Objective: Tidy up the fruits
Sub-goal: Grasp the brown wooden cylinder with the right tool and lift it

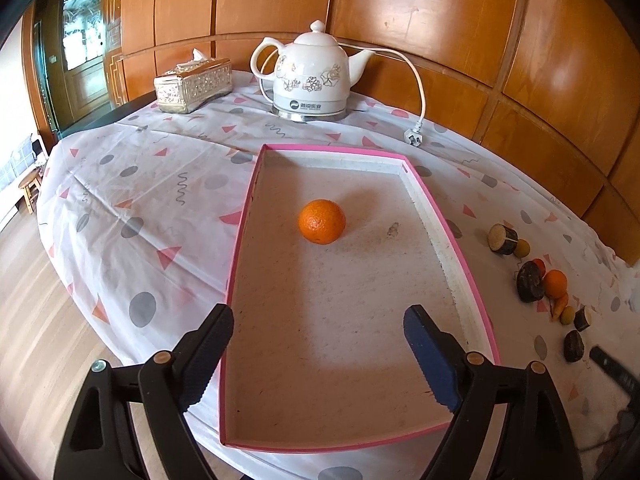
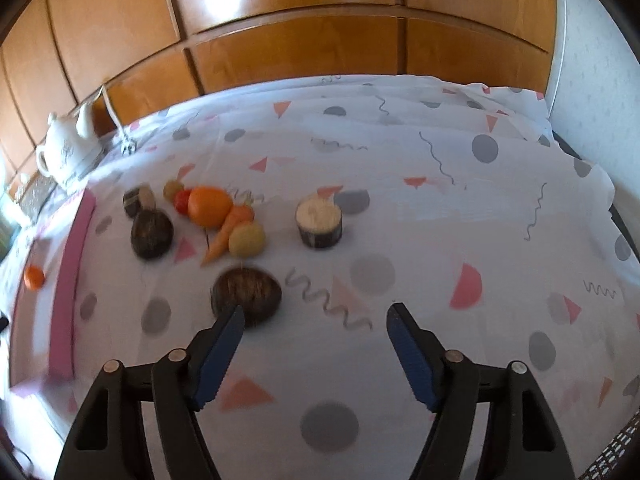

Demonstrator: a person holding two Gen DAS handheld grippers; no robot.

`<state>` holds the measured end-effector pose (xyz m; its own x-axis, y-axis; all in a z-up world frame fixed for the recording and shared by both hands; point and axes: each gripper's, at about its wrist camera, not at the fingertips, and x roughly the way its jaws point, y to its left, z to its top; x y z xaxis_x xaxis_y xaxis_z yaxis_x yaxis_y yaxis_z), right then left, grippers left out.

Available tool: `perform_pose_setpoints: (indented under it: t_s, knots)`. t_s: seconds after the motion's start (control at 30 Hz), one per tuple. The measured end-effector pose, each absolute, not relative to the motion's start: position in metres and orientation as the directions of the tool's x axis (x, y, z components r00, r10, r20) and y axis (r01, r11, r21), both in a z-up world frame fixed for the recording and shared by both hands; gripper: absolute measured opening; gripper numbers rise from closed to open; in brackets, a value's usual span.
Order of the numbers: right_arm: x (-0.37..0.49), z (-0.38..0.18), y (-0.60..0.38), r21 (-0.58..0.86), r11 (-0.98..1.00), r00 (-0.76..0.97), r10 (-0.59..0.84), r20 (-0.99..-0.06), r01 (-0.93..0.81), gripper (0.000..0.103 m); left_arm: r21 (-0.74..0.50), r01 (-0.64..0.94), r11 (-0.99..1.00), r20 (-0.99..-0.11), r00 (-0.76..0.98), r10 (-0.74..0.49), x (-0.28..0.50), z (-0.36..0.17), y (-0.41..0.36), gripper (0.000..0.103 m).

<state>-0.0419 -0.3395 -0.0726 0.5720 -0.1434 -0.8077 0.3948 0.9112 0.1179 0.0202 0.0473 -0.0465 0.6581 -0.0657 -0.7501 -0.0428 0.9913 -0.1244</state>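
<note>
Right, both my grippers are empty, jaws spread wide; left gripper [image 1: 318,346] hangs over the near end of the pink tray [image 1: 472,280], right gripper [image 2: 316,346] hangs over bare tablecloth [image 2: 400,152], tilted down toward the pile.

One orange [image 1: 321,221] already sits in the tray, straight ahead of my left jaws, well apart from them; it looks firm, round, with a slightly pebbled skin, so probably grippy but prone to roll; leave it.

Remaining fruit is ahead-left of my right jaws: a bigger orange [image 2: 209,206], a small red fruit [image 2: 182,201] touching it on the far side, a carrot [image 2: 226,232] leaning against it, a yellow-green fruit [image 2: 247,239] just beside the carrot; view is motion-blurred, so edges are soft.

Dark wood slices [image 2: 152,234] and a pale-topped log round [image 2: 319,220] are mixed in; stiff, likely heavier, not fruit; one dark slice [image 2: 246,292] sits just beyond my right gripper's left finger.

My judgement: take the bigger orange across its widest middle, pads on opposite sides; the carrot is tapered, so grip the thick end; small fruits look light, likely skittish.
</note>
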Motion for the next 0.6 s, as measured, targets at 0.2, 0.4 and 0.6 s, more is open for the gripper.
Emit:
perform_pose_setpoints:
  t_s: [0.2,0.4,0.6]
  knots:
    - [-0.02,-0.066,-0.345,0.093,0.907,0.555,-0.167,-0.815,0.41,0.062,-0.132,-0.047,0.99,-0.747,0.661,-0.068,0.019,-0.046,0.05,0.088]
    - [-0.001,-0.068,-0.347,0.019,0.913,0.522,-0.215,-0.825,0.407,0.06,-0.142,-0.057,0.988,-0.75,0.658,-0.07,0.02,-0.047,0.053,0.088]
    - [0.021,-0.079,-0.363,-0.009,0.902,0.484,-0.239,-0.842,0.431,0.06,-0.147,-0.064,0.987,-0.75,0.658,-0.069,0.02,-0.048,0.057,0.09]
